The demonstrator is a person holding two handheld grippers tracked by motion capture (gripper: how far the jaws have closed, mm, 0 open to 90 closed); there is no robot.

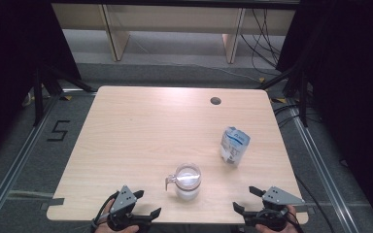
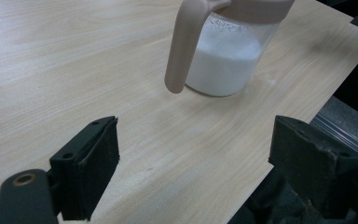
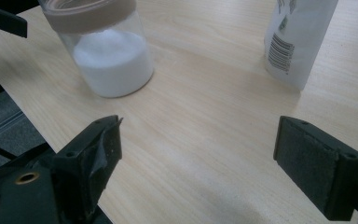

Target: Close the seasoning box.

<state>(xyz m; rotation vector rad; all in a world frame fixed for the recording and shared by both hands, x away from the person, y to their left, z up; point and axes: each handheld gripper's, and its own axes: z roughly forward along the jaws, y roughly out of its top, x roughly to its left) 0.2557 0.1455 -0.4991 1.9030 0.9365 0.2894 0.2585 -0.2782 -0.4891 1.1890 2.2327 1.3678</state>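
A clear glass jar [image 1: 187,183] with a beige lid rim and handle, half full of white powder, stands near the table's front edge. The left gripper view has the jar [image 2: 223,56] ahead with its handle hanging toward me; the right gripper view has the jar [image 3: 109,56] at upper left. A white standing pouch [image 1: 234,145] with a barcode is right of centre, and that pouch [image 3: 296,39] also stands at upper right. My left gripper [image 1: 148,204] and right gripper [image 1: 245,199] rest at the front edge, both open and empty.
The light wooden table [image 1: 141,131] has a round cable hole [image 1: 215,101] at its back right. Black stands and cables flank the table on the grey floor, and a floor marking "5" [image 1: 58,131] lies to the left.
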